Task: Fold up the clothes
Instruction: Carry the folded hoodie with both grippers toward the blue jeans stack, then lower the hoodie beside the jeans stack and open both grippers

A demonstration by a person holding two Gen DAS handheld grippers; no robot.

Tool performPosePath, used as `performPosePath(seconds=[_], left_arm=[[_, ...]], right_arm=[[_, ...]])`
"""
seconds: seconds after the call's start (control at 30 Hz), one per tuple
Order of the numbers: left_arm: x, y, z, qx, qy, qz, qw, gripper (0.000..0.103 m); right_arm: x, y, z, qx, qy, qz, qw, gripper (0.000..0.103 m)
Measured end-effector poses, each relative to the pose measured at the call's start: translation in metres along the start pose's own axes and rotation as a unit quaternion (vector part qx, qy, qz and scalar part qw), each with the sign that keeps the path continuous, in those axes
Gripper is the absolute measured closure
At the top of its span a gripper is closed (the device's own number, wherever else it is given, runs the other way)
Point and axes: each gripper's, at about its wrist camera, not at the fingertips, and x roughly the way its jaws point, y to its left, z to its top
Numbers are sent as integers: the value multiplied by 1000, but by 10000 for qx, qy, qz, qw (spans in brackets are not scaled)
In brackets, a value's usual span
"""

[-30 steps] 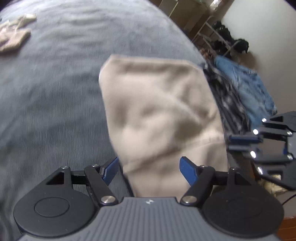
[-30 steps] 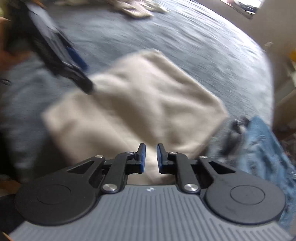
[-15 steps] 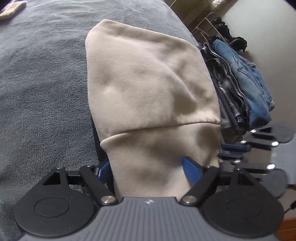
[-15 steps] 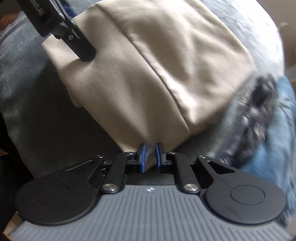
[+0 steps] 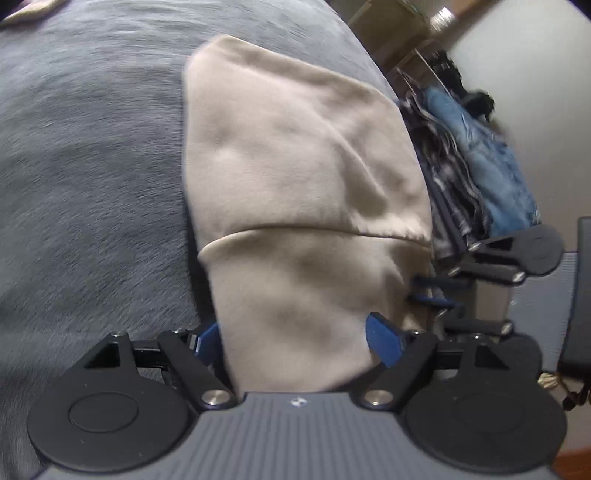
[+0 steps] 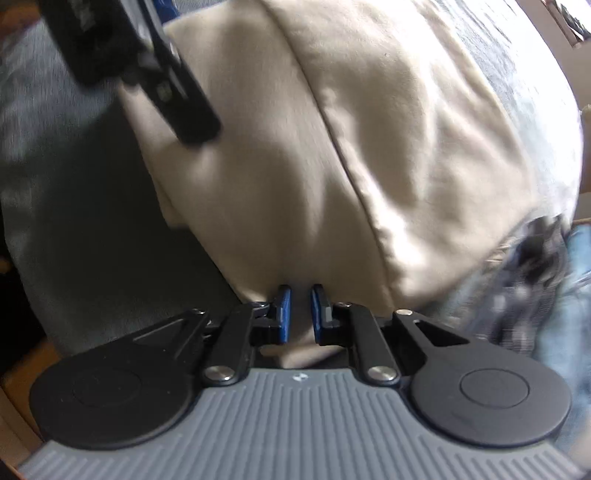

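Over a grey blanket [image 5: 92, 184] at far left, bare but for a scrap of pale cloth [image 5: 33, 11] in the top corner, well apart from the work.

Centre: beige garment [image 5: 295, 166], doubled into a thick packet with a layer's edge crossing its width. Near end raised between the two tools. Far end on the blanket or just above it; cannot tell which.

Left tongs [image 5: 295, 341] spread wide, blue pads flanking the packet's near end, cradling rather than clamping. Right tongs [image 6: 300, 310] pressed almost together at the near corner, apparently pinching a thin tuck of the beige cloth.

Looks soft and light, thick like sweatshirt knit. Sags and creases wherever unsupported, and probably drags rather than slides on the fleecy blanket. Best taken at the corners or along the folded edge, through all layers at once, to avoid peeling the upper layer open.

Right of the packet, touching or just beside its edge: folded clothes, dark plaid [image 5: 447, 206] nearest, then blue denim [image 5: 495, 177]. Crowds that side, and could be snagged or toppled by a swing of the packet or of the right tongs working close by.

Fits either a further fold under way or a finished packet heading for those folded clothes.

Far right: pale wall [image 5: 535, 92], with blurred furniture beyond the bed.
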Motion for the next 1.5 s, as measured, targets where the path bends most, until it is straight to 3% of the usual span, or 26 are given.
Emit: performPosePath(seconds=[0.1, 0.23, 0.43, 0.63, 0.77, 1.0, 1.2, 1.27, 1.37, 1.5], left_arm=[[-13, 10, -8, -262, -83, -58, 9996, 24], [-10, 13, -17, -365, -93, -85, 9993, 26], [-23, 16, -26, -394, -243, -76, 9989, 27], [-36, 18, -19, -470, -483, -71, 9977, 27], [-19, 15, -13, -438, -323, 16, 9985, 30], [-3, 11, -22, -465, -77, 89, 9988, 30], [-22, 12, -22, -440, -106, 241, 9987, 30], [-33, 14, -14, -348, -238, 358, 9985, 30], [-46, 15, 7, -90, -440, 504, 9977, 30], [-38, 5, 64, 511, -723, 609, 9942, 30]], right_arm=[[-37, -16, 21, 253, -437, 8, 9987, 93], [-56, -31, 62, 540, -1468, 604, 9858, 92], [-4, -24, 78, -22, -822, 466, 9955, 92], [-54, -36, 119, 22, -1291, 679, 9893, 93], [-49, -47, 142, 126, -1884, 595, 9802, 93], [-23, -104, 120, 1500, -1962, 564, 9674, 91], [-1, -153, 99, 2678, -1980, 538, 9414, 91], [6, -169, 92, 3062, -1979, 527, 9297, 91], [5, -183, 48, 3770, -1764, 240, 9090, 91], [30, -192, 24, 4202, -1557, 78, 8939, 90]])
